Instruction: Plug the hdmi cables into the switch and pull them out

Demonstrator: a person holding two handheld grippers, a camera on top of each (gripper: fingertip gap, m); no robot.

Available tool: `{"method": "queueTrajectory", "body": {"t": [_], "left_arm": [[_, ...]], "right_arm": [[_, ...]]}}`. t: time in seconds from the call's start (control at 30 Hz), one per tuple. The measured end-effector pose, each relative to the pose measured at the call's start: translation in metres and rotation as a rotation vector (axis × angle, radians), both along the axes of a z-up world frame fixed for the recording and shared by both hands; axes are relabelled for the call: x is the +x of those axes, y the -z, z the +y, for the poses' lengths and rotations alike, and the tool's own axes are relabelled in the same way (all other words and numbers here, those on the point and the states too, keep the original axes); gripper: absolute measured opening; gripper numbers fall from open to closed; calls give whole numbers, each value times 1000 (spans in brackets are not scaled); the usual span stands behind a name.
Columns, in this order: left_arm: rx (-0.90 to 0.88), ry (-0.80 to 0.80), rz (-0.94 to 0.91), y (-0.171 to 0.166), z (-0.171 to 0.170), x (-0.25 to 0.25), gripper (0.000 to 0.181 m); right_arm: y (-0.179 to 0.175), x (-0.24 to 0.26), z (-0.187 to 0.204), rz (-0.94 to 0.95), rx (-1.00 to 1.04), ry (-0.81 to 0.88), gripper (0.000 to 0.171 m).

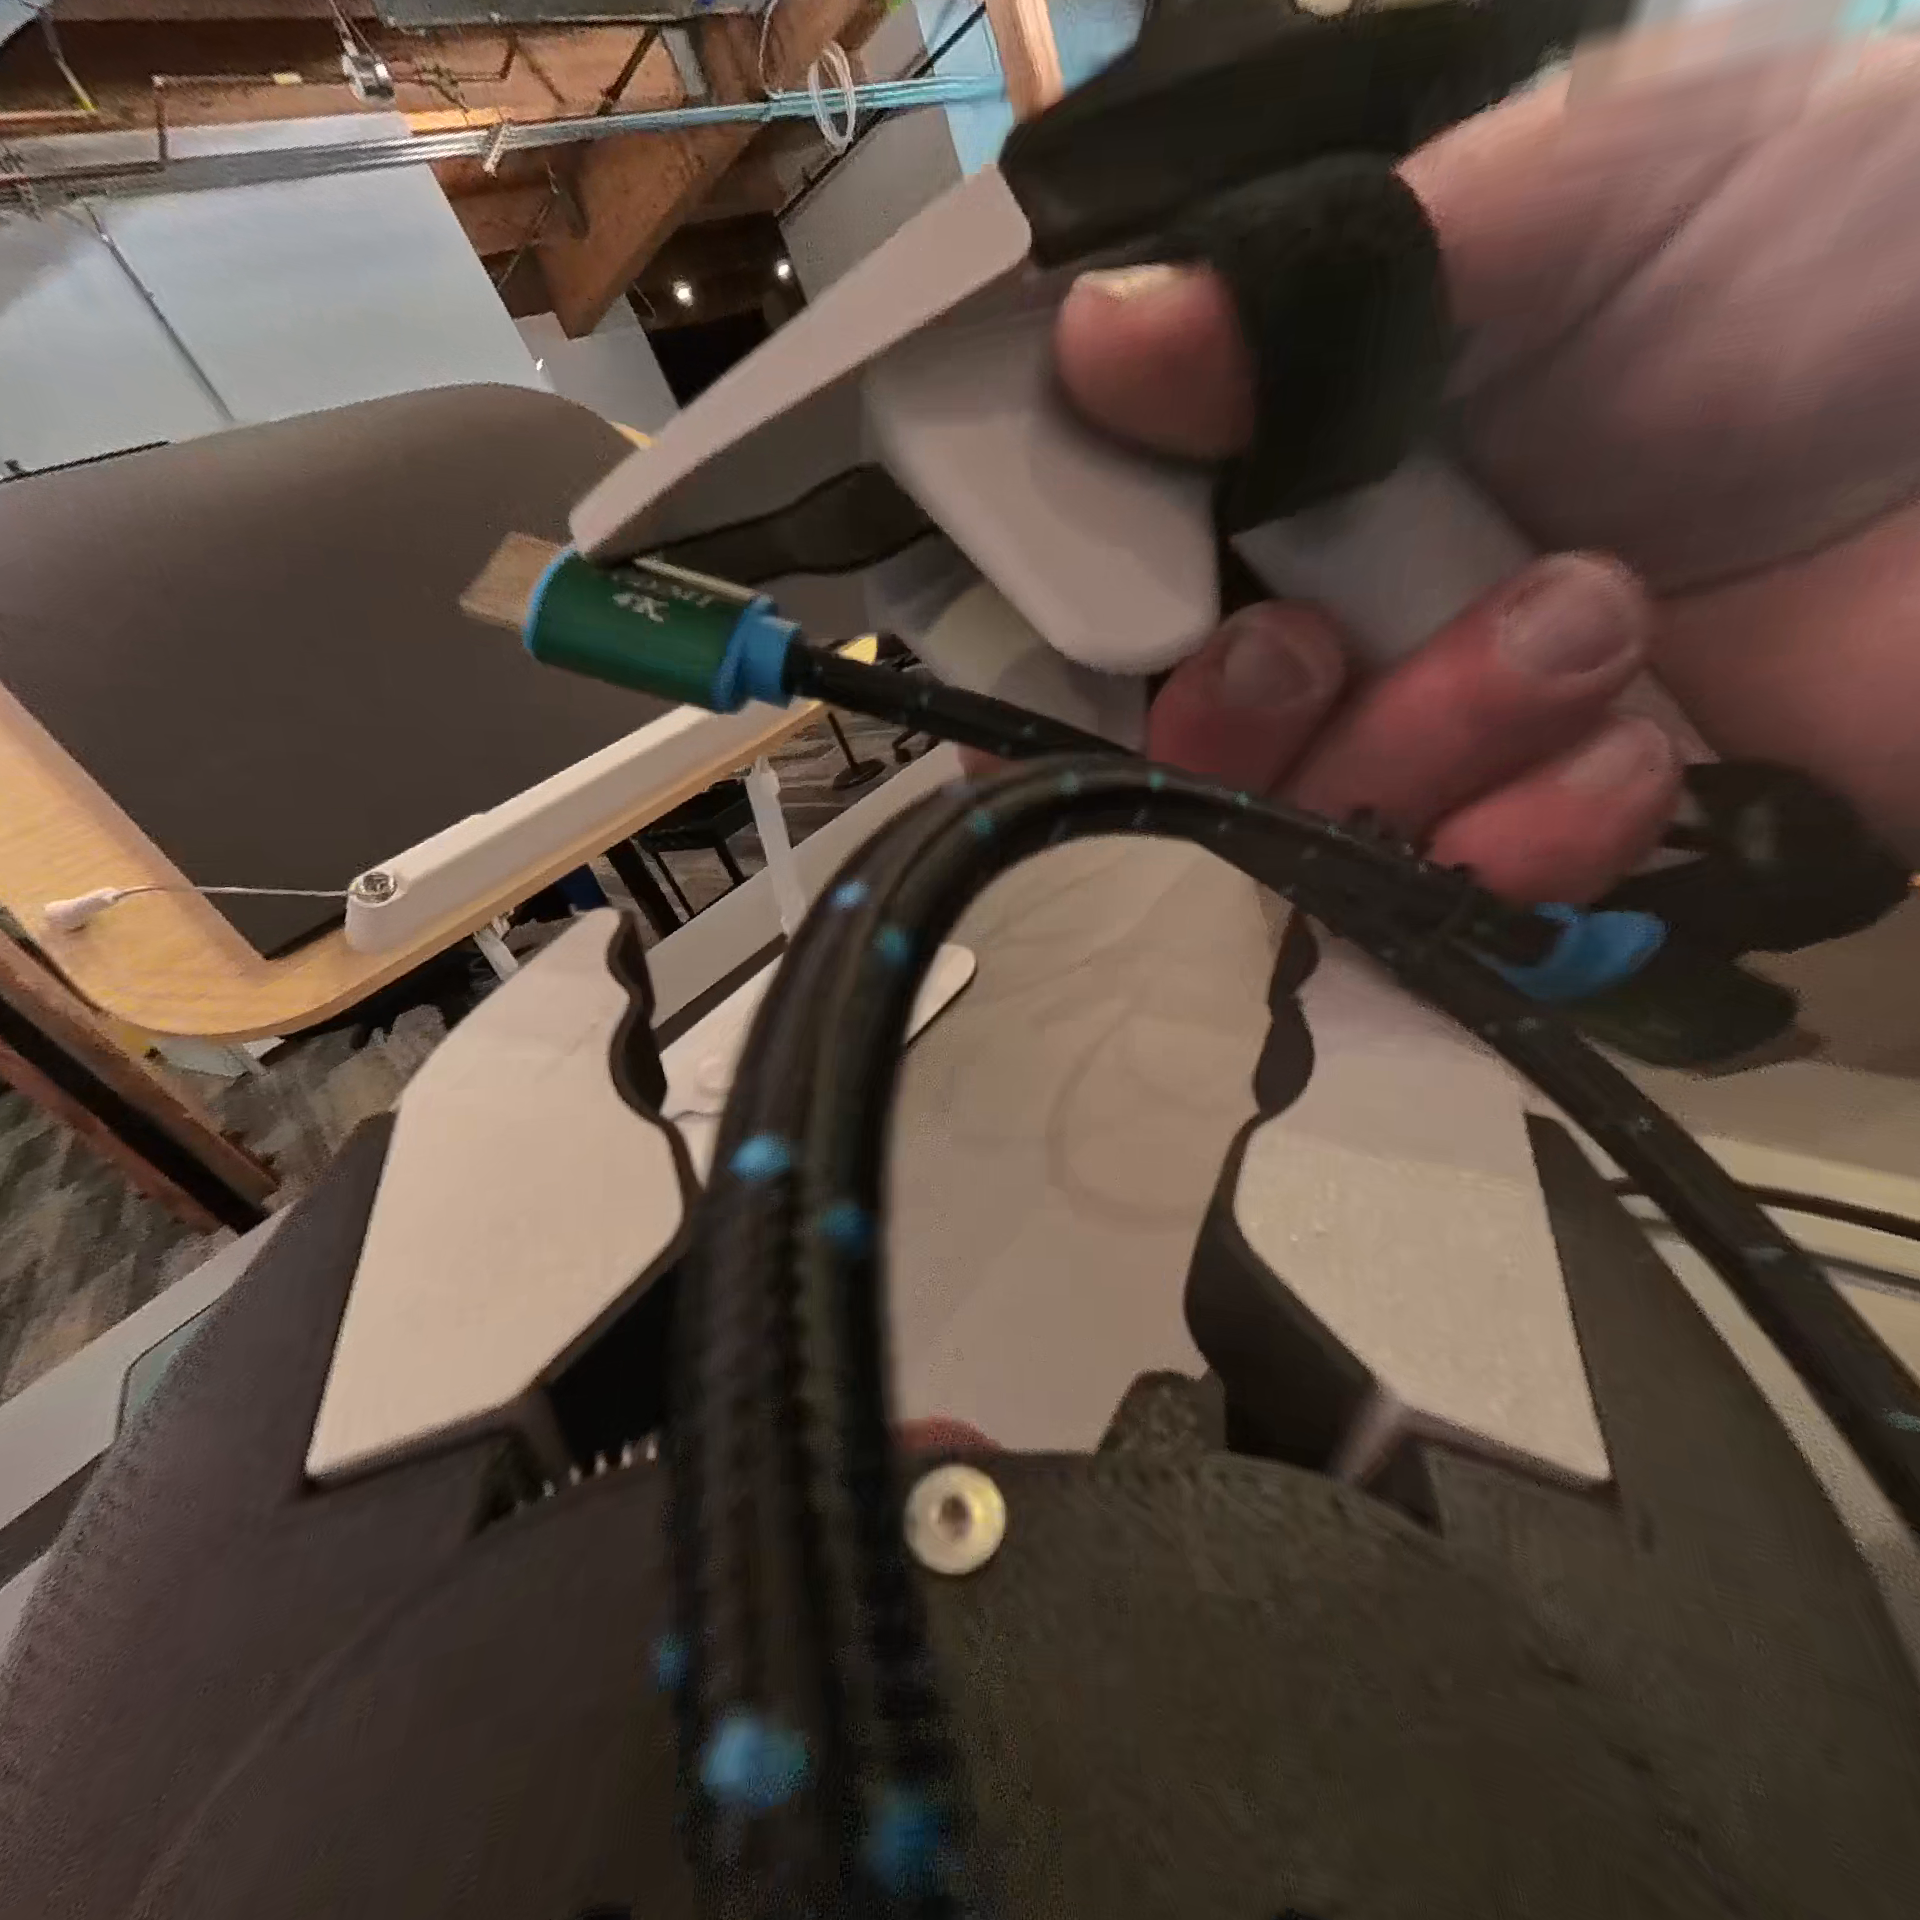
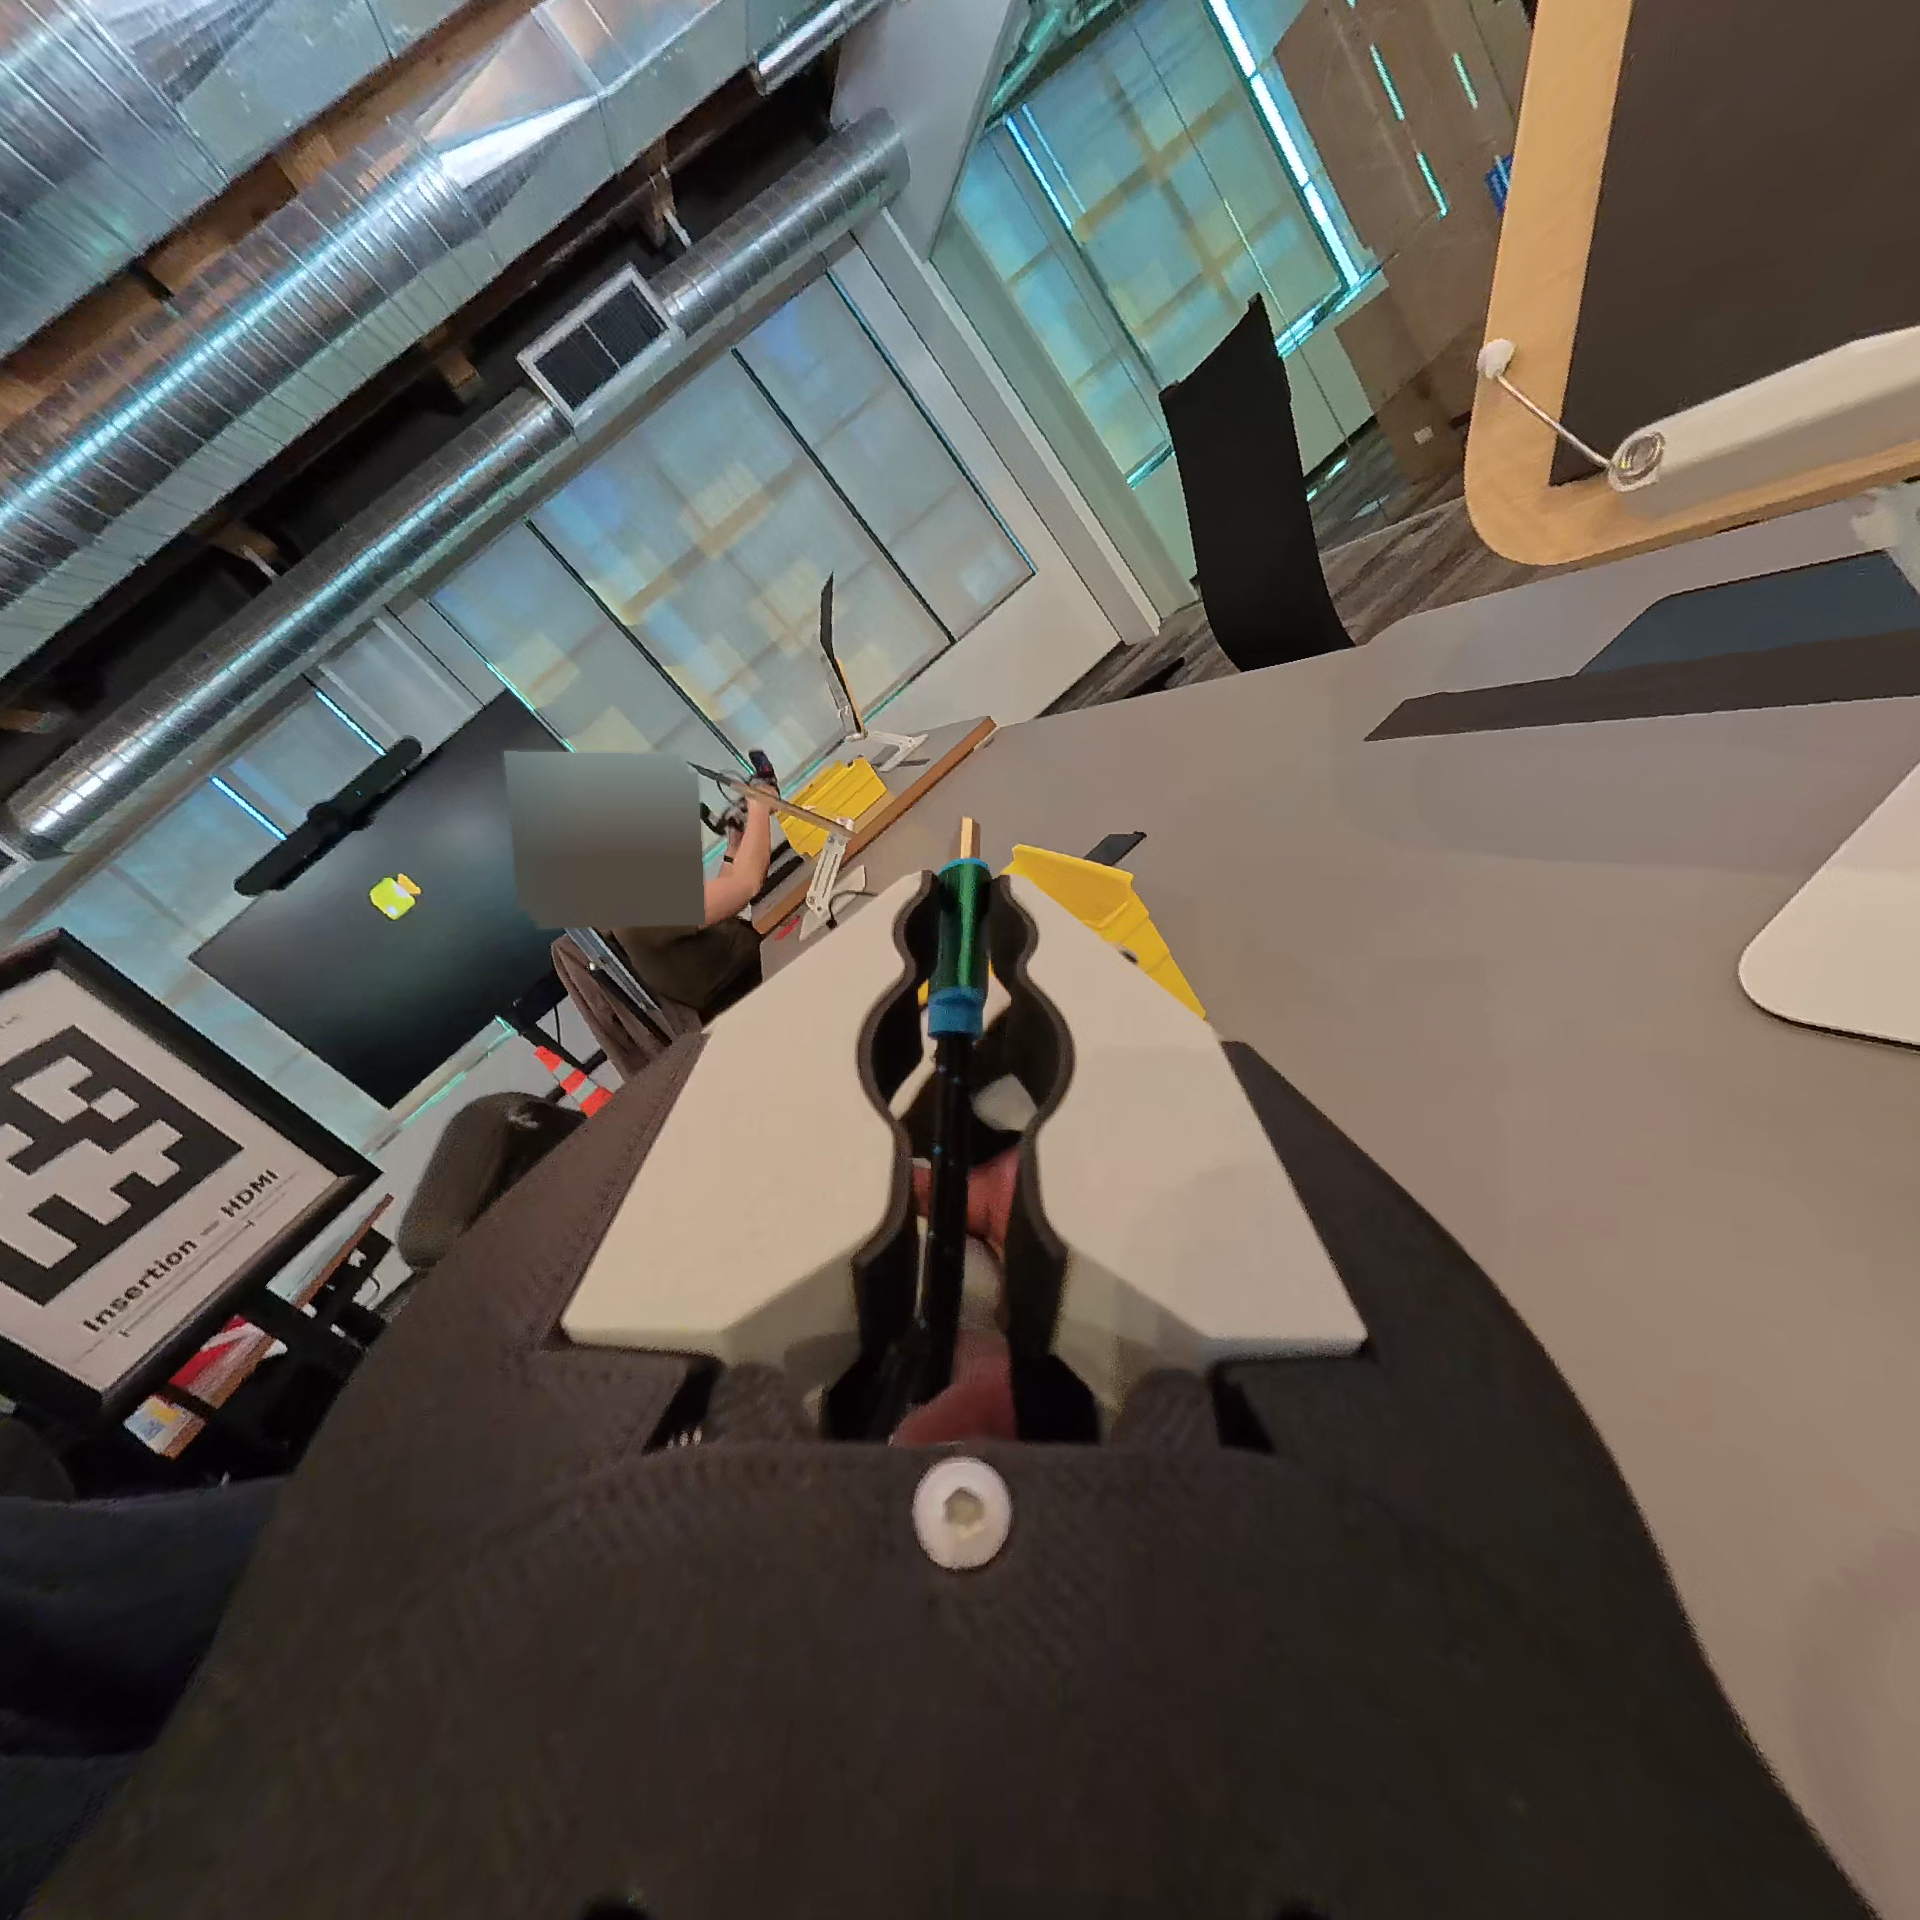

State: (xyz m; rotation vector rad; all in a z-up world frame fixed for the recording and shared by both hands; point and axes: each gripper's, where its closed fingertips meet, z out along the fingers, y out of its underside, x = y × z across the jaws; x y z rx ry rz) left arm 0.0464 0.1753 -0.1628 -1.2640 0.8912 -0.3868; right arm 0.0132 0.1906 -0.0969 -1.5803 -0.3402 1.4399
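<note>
Right gripper (image 2: pixel 961 914) is clamped on the green HDMI plug (image 2: pixel 958 935), its metal tip projecting past the fingertips, held in the air above the grey table (image 2: pixel 1455 935). Left gripper (image 1: pixel 956 997) stands apart; black braided cables (image 1: pixel 790 1195) loop between its fingers.

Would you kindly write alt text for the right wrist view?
The right gripper is shut on a green HDMI plug, its metal tip pointing forward and its black cable trailing back between the fingers. A grey table lies beyond.
</note>
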Motion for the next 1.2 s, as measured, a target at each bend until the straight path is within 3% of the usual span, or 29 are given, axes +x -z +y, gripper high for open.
{"method": "queueTrajectory", "body": {"t": [0.13,0.5,0.77,0.83,0.93,1.03,1.13,1.2], "left_arm": [[45,4,22,-6,-6,4,115],[-93,19,-216,-18,-3,-5,105],[-77,32,-171,-17,-6,-4,106],[-96,62,-186,-18,-9,-4,107],[-227,237,-222,-21,-25,8,94],[-207,306,-249,-33,-37,12,106],[-208,286,-234,-31,-36,13,109],[-210,253,-258,-30,-31,8,100]], "right_arm": [[6,0,1,-17,-9,-8,7],[3,8,1,-42,15,8,6],[10,11,0,-16,-6,-10,6],[8,15,2,6,-12,-6,6],[7,17,4,28,-25,-9,6],[13,15,5,16,-35,4,7],[19,13,8,23,-47,21,7],[22,11,7,18,-47,20,7]]}}
